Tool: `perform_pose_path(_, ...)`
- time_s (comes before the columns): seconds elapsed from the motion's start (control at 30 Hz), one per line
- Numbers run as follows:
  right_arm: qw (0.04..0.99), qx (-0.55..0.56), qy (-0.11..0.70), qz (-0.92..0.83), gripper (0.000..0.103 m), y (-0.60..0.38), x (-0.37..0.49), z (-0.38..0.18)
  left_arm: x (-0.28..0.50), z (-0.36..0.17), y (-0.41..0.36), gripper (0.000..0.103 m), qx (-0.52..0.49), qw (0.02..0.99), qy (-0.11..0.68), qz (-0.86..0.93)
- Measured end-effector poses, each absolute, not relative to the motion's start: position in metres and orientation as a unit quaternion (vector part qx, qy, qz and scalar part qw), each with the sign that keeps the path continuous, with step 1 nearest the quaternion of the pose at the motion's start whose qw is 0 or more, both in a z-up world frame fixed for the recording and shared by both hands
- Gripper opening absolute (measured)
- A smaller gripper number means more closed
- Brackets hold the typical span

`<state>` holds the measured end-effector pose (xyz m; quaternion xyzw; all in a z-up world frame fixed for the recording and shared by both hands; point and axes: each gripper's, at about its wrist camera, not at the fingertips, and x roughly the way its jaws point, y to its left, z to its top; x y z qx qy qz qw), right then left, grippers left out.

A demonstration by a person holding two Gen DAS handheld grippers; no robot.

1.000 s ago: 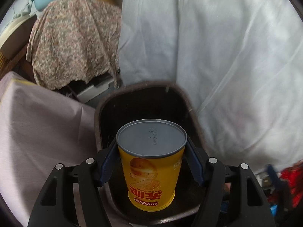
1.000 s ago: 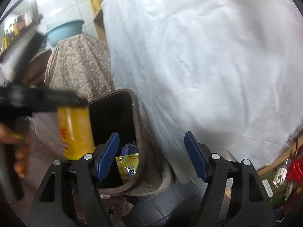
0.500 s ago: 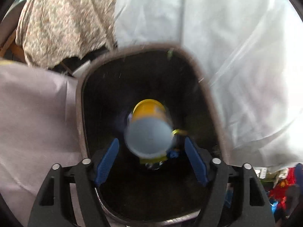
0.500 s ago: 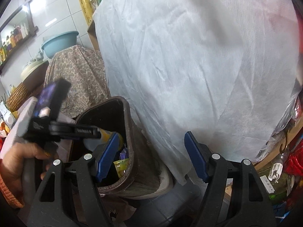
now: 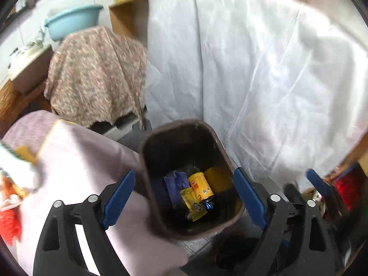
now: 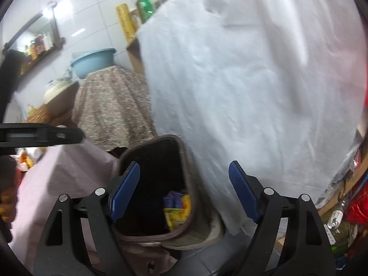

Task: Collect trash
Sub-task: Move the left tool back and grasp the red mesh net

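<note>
A dark brown trash bin stands on the floor below me; it also shows in the right wrist view. Inside lie a yellow chip can on its side, a yellow wrapper and a purple wrapper. My left gripper is open and empty, held above the bin. My right gripper is open and empty, above the bin's right side. The right wrist view shows yellow and purple wrappers in the bin, and part of the left gripper's black body at the left.
A pink cloth-covered table is left of the bin. A white sheet hangs behind and to the right. A floral cloth covers furniture under a blue basin. Red clutter lies at far right.
My left gripper opened and let go of the yellow chip can, which fell into the bin. The left gripper then rose away from the bin. The right gripper stayed open.
</note>
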<state>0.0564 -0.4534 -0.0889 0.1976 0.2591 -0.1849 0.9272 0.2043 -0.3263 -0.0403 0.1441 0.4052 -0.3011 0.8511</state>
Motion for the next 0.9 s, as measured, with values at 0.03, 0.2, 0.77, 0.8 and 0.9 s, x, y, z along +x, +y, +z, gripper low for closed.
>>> perform_pose_path(0.03, 0.931, 0.195, 0.259, -0.169, 0.08, -0.447, 0.06, -0.085, 0.2, -0.033, -0.313, 0.089, 0.142, 0.856, 0.394, -0.303)
perform_pose_path(0.2, 0.943, 0.184, 0.261, -0.089, 0.08, -0.408, 0.079, -0.068, 0.183, -0.009, -0.222, 0.093, 0.13, 0.889, 0.351, -0.263)
perform_pose_path(0.77, 0.955, 0.084, 0.272, 0.086, 0.086, -0.271, 0.13, -0.024, 0.213, -0.033, -0.032, 0.085, 0.078, 0.93, 0.352, -0.078)
perform_pose_path(0.8, 0.955, 0.081, 0.271, 0.091, 0.086, -0.267, 0.132, -0.022, 0.22, -0.035, -0.031, 0.081, 0.076, 0.927, 0.357, -0.081)
perform_pose_path(0.9, 0.955, 0.064, 0.272, 0.099, 0.086, -0.253, 0.134, -0.017, 0.235, -0.044, -0.029, 0.071, 0.067, 0.922, 0.371, -0.085)
